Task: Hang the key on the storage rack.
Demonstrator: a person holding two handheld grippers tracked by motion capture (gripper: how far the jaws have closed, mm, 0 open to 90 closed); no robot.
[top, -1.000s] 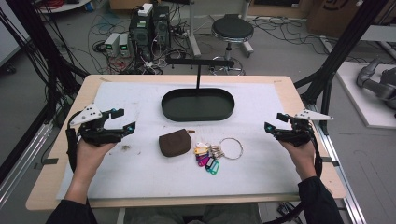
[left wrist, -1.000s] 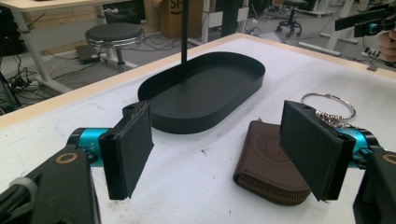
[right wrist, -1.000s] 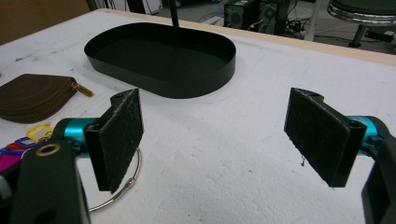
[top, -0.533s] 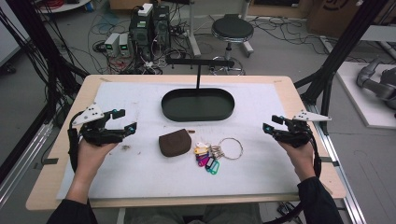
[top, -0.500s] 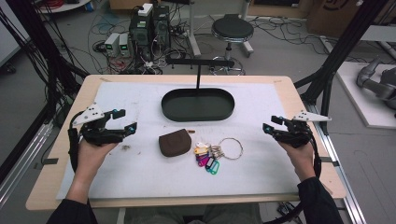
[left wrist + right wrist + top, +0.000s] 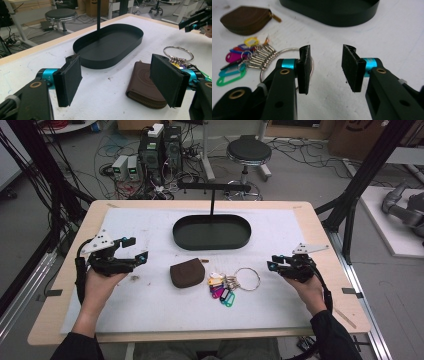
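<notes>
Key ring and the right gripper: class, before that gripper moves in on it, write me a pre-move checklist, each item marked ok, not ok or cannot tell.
1. Right gripper open: ok, a clear gap between its pads.
2. Right gripper holding nothing: ok.
3. Key ring lies flat on the table, free of the brown pouch: ok, a small gap separates them.
4. Path from right gripper to ring unobstructed: ok, bare table between them in the high view.
5. Left gripper out of the way: ok, open, on the pouch's far side.
6. Whether the coloured tags will snag on lifting: cannot tell.
</notes>
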